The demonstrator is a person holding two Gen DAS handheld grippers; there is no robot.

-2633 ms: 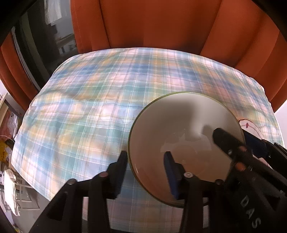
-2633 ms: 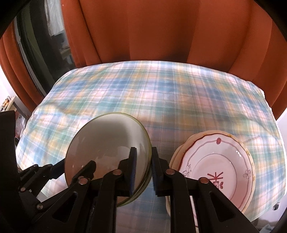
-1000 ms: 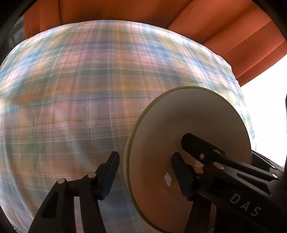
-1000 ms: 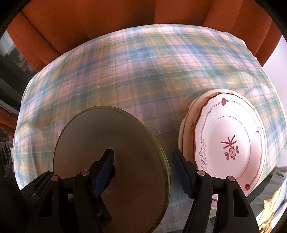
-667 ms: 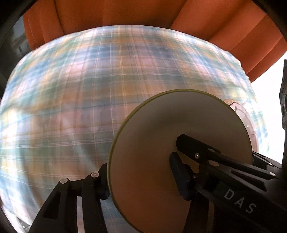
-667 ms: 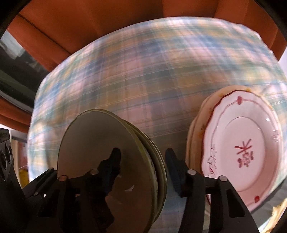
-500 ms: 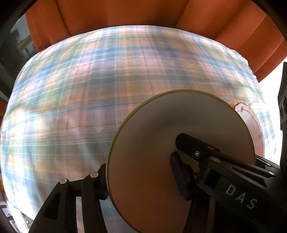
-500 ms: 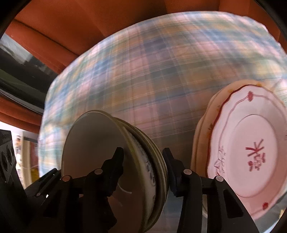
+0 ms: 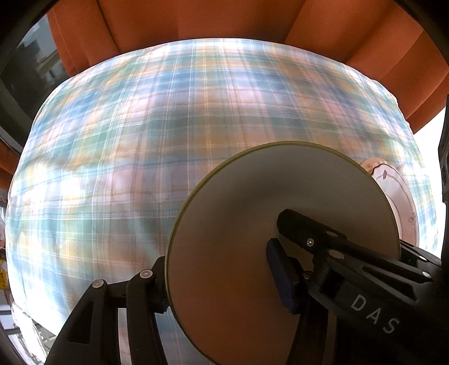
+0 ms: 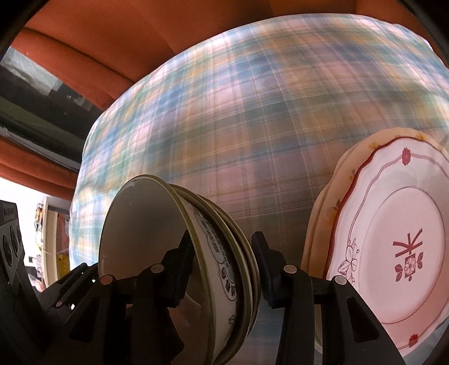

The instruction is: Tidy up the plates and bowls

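Observation:
A stack of nested cream bowls with green rims (image 9: 252, 224) (image 10: 168, 241) sits between both grippers, above the plaid tablecloth (image 9: 168, 126). My left gripper (image 9: 219, 278) straddles the stack's left rim; one finger is hidden behind the bowl, and I cannot tell if it grips. My right gripper (image 10: 221, 255) straddles the right rim of the stack; its jaws stand apart around several rims, and contact is unclear. A stack of white plates with red trim (image 10: 393, 247) lies right of the bowls; it also shows in the left wrist view (image 9: 398, 191).
Orange curtains (image 9: 224, 22) hang behind the table (image 10: 280, 84). A dark window (image 9: 25, 70) lies at the far left. The table's edges drop off left and right.
Both grippers moved in on the bowl stack. The right gripper's jaws narrowed around the rims, and the bowls' patterned sides came into view. The left view shifted slightly.

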